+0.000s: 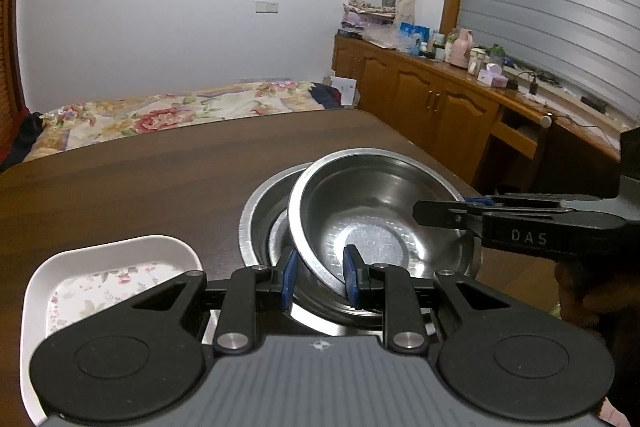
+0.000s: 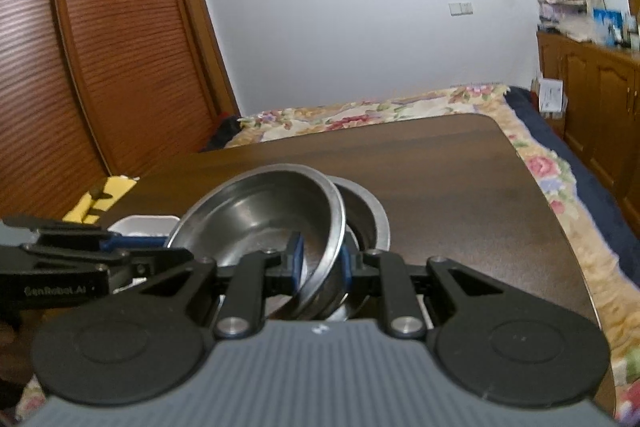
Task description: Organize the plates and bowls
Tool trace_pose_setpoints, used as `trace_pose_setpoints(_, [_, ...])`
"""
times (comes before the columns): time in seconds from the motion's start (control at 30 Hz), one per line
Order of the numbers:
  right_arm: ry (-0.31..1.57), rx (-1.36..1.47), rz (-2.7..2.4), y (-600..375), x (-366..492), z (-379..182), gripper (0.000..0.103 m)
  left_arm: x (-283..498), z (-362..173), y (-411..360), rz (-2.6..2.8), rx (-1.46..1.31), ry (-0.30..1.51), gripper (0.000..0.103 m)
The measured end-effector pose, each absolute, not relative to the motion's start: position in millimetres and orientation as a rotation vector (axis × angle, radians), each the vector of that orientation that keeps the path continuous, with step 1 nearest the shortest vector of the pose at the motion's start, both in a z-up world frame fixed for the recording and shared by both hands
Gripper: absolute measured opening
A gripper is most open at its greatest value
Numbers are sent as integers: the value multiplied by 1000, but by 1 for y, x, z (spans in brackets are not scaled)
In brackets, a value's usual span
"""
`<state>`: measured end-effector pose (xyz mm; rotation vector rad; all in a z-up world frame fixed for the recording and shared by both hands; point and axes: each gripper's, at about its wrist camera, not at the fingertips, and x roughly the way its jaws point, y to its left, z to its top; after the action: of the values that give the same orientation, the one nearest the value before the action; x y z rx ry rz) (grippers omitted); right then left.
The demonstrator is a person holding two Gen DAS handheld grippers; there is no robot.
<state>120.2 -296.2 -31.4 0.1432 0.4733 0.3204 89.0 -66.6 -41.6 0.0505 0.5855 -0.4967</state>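
Observation:
Two steel bowls sit on the dark wooden table [image 1: 140, 179]. The upper bowl [image 1: 372, 211] [image 2: 260, 211] rests tilted inside the lower bowl [image 1: 260, 211] [image 2: 368, 211]. My left gripper [image 1: 320, 277] straddles the near rim of the upper bowl, one blue pad outside its wall and one inside, shut on it. From the right comes my right gripper [image 2: 322, 261], also seen side-on [image 1: 436, 211], shut on the opposite rim of the same bowl. A white square plate [image 1: 112, 267] [image 2: 140, 225] with a flower pattern lies to the left of the bowls.
A bed with a flowered quilt [image 1: 160, 115] lies past the table's far edge. Wooden cabinets [image 1: 440, 99] with clutter on top stand at the right. A yellow object [image 2: 100, 199] lies off the table's left edge. A louvred wardrobe [image 2: 100, 47] fills the left wall.

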Motion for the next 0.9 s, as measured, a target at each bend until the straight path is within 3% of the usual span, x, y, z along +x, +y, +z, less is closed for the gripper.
trace_pose_setpoints(0.9, [434, 91, 256, -298, 118, -29, 23, 86, -50, -69, -445, 50, 571, 24])
